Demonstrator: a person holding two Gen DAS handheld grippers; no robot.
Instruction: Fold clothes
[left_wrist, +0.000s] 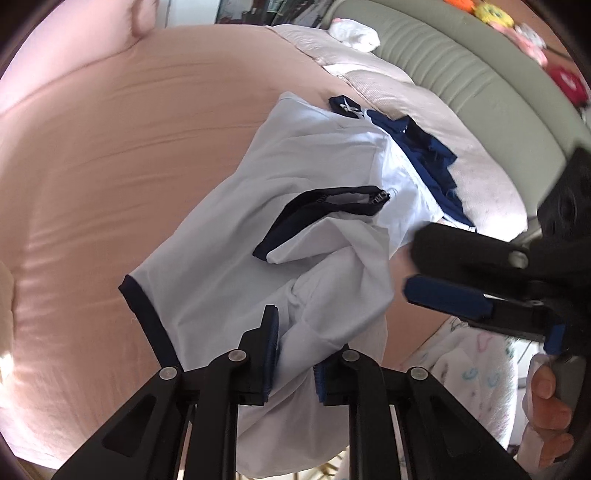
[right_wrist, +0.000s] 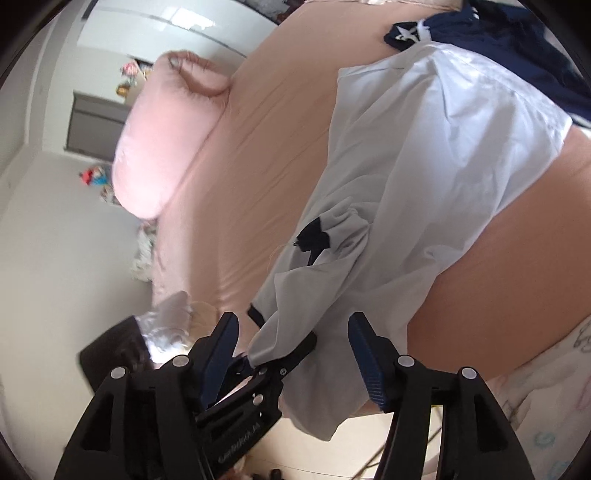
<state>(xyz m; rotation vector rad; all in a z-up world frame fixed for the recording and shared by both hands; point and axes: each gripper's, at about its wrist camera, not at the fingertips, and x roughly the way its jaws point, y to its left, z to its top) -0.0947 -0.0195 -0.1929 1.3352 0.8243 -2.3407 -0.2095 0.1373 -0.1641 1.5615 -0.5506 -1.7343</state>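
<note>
Pinching the white shirt (left_wrist: 258, 206), downward-tilted left gripper (left_wrist: 295, 354); right gripper (right_wrist: 291, 354) spread.

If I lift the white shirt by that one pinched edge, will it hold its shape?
Probably not. The white shirt already sags and bunches where the left gripper pinches it, so it looks floppy. It seems thin and light, likely to drag across the pink sheet.

It was a bedroom in a home. A wide bed (left_wrist: 110, 155) with a peach sheet filled both views, a pink pillow (right_wrist: 162, 147) lay at its edge, a padded green headboard (left_wrist: 461, 66) curved behind it, and bright soft toys (left_wrist: 495, 14) sat beyond, beside pale walls.
</note>
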